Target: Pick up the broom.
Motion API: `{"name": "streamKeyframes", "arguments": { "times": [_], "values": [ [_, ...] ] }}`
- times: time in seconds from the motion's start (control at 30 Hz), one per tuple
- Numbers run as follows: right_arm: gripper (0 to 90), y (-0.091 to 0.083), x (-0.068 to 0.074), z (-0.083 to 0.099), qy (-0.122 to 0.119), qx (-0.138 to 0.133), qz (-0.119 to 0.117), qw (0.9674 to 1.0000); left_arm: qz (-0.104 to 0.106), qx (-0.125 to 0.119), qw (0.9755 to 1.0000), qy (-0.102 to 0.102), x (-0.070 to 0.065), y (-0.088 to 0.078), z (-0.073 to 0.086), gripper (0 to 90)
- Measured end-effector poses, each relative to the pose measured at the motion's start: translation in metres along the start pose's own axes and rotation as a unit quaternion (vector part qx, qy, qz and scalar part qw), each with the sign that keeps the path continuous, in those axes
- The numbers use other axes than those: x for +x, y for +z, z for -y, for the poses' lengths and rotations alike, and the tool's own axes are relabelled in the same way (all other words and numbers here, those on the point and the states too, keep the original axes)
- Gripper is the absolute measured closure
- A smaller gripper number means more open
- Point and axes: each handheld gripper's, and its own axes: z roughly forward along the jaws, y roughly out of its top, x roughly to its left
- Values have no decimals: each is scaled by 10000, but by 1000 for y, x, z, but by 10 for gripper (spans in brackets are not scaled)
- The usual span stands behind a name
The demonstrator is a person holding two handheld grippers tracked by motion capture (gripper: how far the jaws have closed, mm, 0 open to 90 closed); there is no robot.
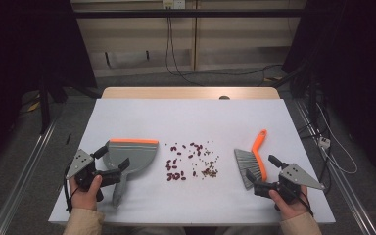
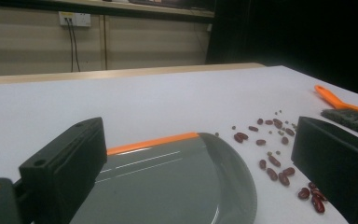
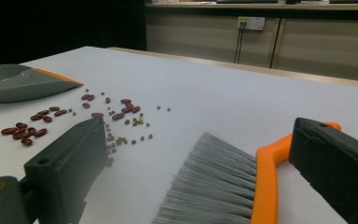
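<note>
A grey dustpan (image 1: 129,155) with an orange lip lies on the white table (image 1: 191,115), left of centre, its handle pointing toward the front edge. My left gripper (image 1: 122,170) is open over the handle end; in the left gripper view its jaws (image 2: 196,140) stand wide apart above the pan (image 2: 177,182). An orange-handled brush (image 1: 254,159) with grey bristles lies at the right. My right gripper (image 1: 254,181) is open at the bristle end, with the brush (image 3: 214,182) between its jaws (image 3: 198,135). Red beans (image 1: 175,175) and small seeds (image 1: 208,171) are scattered between pan and brush.
The white sheet covers a wooden table whose back edge (image 1: 191,92) shows beyond it. Cables (image 1: 186,73) run over the floor behind, and more (image 1: 338,156) hang off the right side. Metal rails (image 1: 22,176) flank the table.
</note>
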Motion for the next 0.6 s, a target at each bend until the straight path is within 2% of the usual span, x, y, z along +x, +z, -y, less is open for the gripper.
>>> {"name": "streamKeyframes", "arguments": {
  "times": [0.4, 0.6],
  "values": [
    [39, 9, -5, -4, -66, 89, 22, 9999, 3, -11, 10000, 10, 0, 0, -1, 32],
    [34, 17, -7, -6, -95, 252, 25, 9996, -23, -20, 10000, 6, 0, -1, 0, 32]
  ]
}}
